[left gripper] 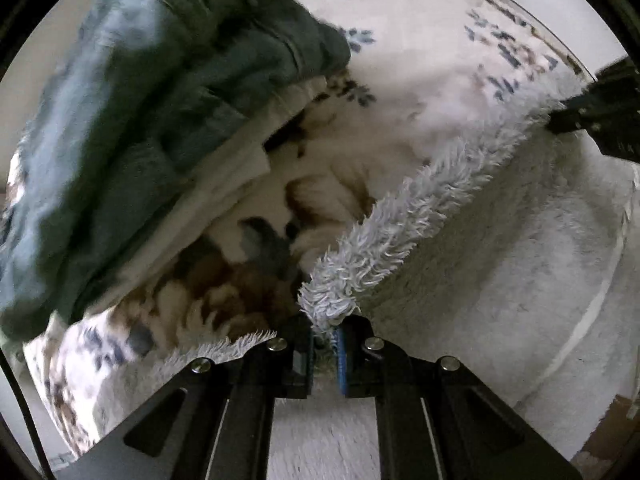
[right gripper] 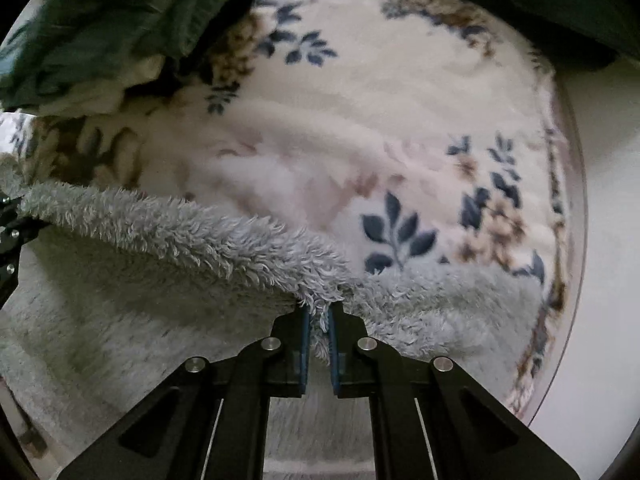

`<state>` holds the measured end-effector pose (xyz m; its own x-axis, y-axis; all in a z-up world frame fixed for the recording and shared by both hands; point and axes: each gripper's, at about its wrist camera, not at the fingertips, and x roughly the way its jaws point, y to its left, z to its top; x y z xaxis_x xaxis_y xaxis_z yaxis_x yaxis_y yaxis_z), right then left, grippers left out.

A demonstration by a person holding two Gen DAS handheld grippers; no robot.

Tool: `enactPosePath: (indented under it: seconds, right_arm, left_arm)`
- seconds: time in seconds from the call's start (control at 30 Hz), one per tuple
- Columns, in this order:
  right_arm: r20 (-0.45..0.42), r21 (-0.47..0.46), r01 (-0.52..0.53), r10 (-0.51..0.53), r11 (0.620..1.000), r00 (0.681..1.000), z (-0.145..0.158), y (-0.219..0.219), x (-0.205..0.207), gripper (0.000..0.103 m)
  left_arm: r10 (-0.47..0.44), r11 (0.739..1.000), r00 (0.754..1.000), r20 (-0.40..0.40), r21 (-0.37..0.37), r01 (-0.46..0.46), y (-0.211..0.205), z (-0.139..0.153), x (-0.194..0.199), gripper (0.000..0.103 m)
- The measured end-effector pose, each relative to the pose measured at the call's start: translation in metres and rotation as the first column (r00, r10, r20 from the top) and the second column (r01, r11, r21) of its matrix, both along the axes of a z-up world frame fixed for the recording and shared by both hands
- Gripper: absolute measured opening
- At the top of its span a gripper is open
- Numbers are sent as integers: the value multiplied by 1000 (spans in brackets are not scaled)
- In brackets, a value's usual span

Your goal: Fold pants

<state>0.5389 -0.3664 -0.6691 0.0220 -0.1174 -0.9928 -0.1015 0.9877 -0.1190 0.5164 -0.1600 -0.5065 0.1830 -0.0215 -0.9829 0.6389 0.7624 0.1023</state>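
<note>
The pants are pale grey and fluffy (left gripper: 460, 240). Their shaggy edge is stretched between my two grippers, lifted above a floral blanket. My left gripper (left gripper: 325, 332) is shut on one end of that edge. My right gripper (right gripper: 319, 312) is shut on the other end of the pants (right gripper: 180, 236). The right gripper shows at the right rim of the left wrist view (left gripper: 600, 108), and the left gripper shows at the left rim of the right wrist view (right gripper: 12, 232). The rest of the pants hangs below the held edge.
A cream blanket (right gripper: 380, 92) with blue and brown flowers covers the surface under the pants. A heap of dark green fabric (left gripper: 140, 120) lies on it at the far left, also in the right wrist view (right gripper: 100, 20). More dark fabric (right gripper: 560, 4) is at the upper right.
</note>
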Motion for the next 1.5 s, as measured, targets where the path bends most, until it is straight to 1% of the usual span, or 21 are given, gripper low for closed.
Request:
enactPosePath:
  seconds: [0.1, 0.27, 0.47, 0.57, 0.63, 0.77, 0.83, 0.87, 0.9, 0.93, 0.97, 1.0, 1.03, 1.1, 1.17, 1.2, 1.27, 1.33, 1.4, 1.43, 1.5]
  right_arm:
    - [49, -20, 39, -38, 999, 998, 19, 22, -15, 8]
    - [123, -22, 106, -103, 994, 987, 63, 53, -79, 8]
    - [157, 0, 139, -137, 990, 978, 74, 67, -183, 8]
    - [127, 17, 141, -142, 990, 982, 61, 78, -246, 8]
    - [104, 13, 122, -123, 992, 987, 48, 86, -280, 8]
    - [-34, 54, 144, -142, 988, 989, -1, 89, -337, 10]
    - [-147, 93, 188, -173, 978, 974, -30, 85, -352, 20]
    - [-200, 118, 212, -185, 970, 962, -39, 81, -356, 33]
    - [-232, 146, 234, -196, 961, 953, -41, 77, -358, 50]
    - [-244, 170, 257, -212, 951, 946, -38, 71, -361, 61]
    - [-234, 189, 272, -226, 944, 946, -27, 64, -362, 79]
    - [-211, 203, 279, -236, 939, 949, -14, 57, -362, 84]
    - [-186, 208, 290, -253, 934, 949, 0, 50, -362, 84]
    - [-136, 232, 343, -318, 910, 938, 28, 31, -358, 84]
    - [-104, 239, 410, -396, 880, 912, 43, 10, -347, 84]
    - [-97, 221, 450, -440, 865, 893, 45, -3, -337, 84]
    - [-89, 199, 519, -513, 831, 854, 37, -26, -318, 84]
    - [-80, 173, 584, -580, 793, 811, 21, -44, -291, 84]
    - [-109, 147, 620, -611, 771, 784, -3, -55, -268, 83]
    - [-145, 91, 632, -618, 770, 773, -19, -58, -256, 80]
    - [-151, 35, 641, -630, 767, 762, -31, -61, -248, 30]
  left_arm:
    - [40, 999, 999, 30, -21, -39, 3, 23, -18, 6]
    - [108, 993, 991, 77, -60, -103, -6, 36, -57, 6]
    - [286, 952, 958, 12, -122, -282, 22, 52, -150, 6]
    - [381, 918, 923, -50, -98, -385, 36, 37, -209, 6]
    - [415, 906, 906, -88, -50, -420, 40, 17, -244, 6]
    - [454, 891, 874, -172, 80, -447, 41, -52, -293, 8]
    - [486, 873, 853, -193, 155, -462, 40, -89, -303, 11]
    - [507, 861, 842, -186, 147, -486, 41, -92, -304, 11]
    - [525, 851, 832, -178, 129, -509, 42, -90, -303, 13]
    - [541, 841, 821, -183, 109, -530, 42, -82, -300, 15]
    - [558, 830, 810, -182, 94, -550, 42, -72, -296, 22]
    - [581, 813, 793, -185, 71, -579, 45, -60, -293, 30]
    - [597, 799, 779, -191, 52, -599, 46, -51, -290, 36]
    - [628, 772, 756, -186, 28, -635, 49, -32, -284, 63]
    - [644, 760, 751, -143, 13, -650, 47, -13, -275, 82]
    - [654, 755, 750, -93, 17, -656, 45, -2, -270, 89]
    - [663, 749, 748, -15, 7, -663, 44, 13, -263, 91]
    - [679, 733, 733, 45, 14, -680, 54, 19, -265, 92]
    - [691, 720, 718, 81, 16, -694, 61, 21, -271, 92]
    - [692, 718, 717, 86, 22, -696, 63, 18, -271, 92]
    - [680, 728, 729, 73, 48, -684, 62, 8, -270, 92]
